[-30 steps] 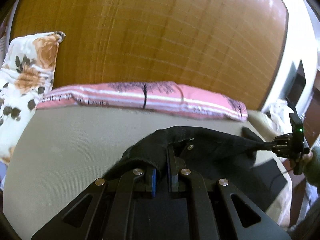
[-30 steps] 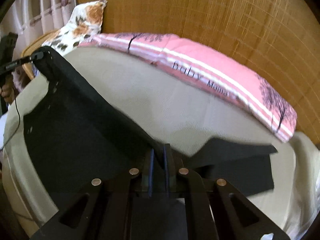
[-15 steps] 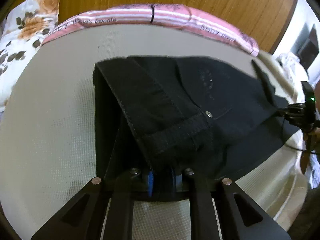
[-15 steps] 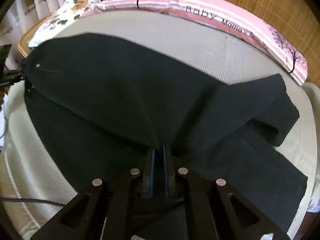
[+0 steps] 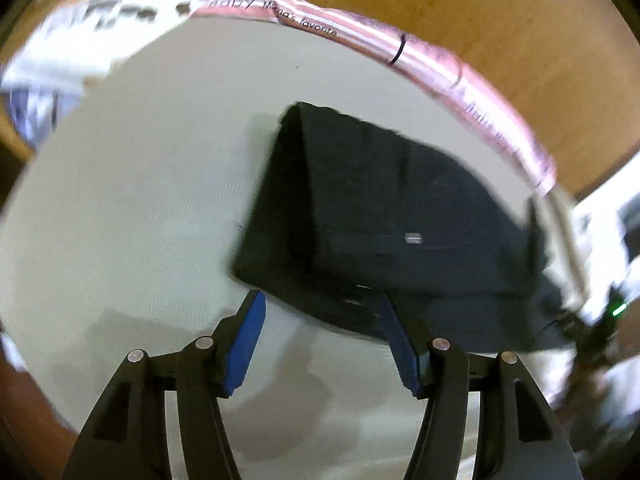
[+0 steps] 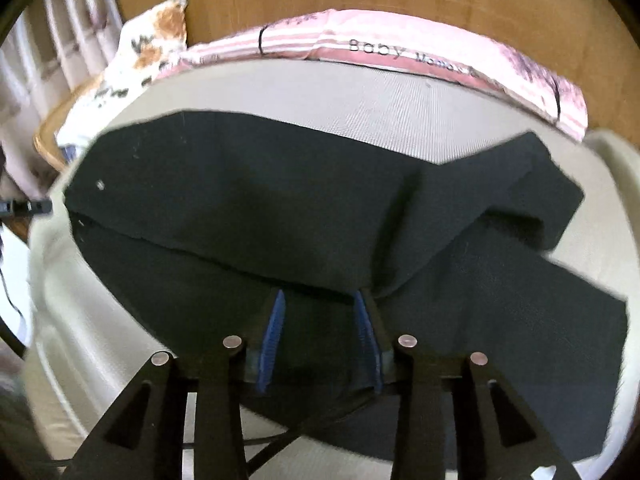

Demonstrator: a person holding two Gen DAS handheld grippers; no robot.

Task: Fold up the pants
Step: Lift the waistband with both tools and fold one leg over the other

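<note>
Black denim pants (image 5: 392, 216): a second ago hanging lifted between both grippers; now lying folded on the beige woven mattress (image 5: 132, 184).
Left gripper (image 5: 320, 320): then clamped on the waistband; now jaws opening, cloth released, blue pads clear.
Right gripper (image 6: 320, 320): then pinching fabric; now jaws opening over flat cloth.

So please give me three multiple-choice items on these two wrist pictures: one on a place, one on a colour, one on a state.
1. Where do the pants lie?
A. on the beige mattress
B. on a chair
C. on the floor

2. What colour are the gripper pads?
A. red
B. blue
C. green

3. How is the left gripper?
A. clamped on the waistband
B. jaws apart, nothing pinched
C. out of view

Key: 1 A, the black cloth is spread on the beige surface. 2 B, blue strips line the fingers. 3 B, the jaws are opening and only the pants' edge lies beyond them.
</note>
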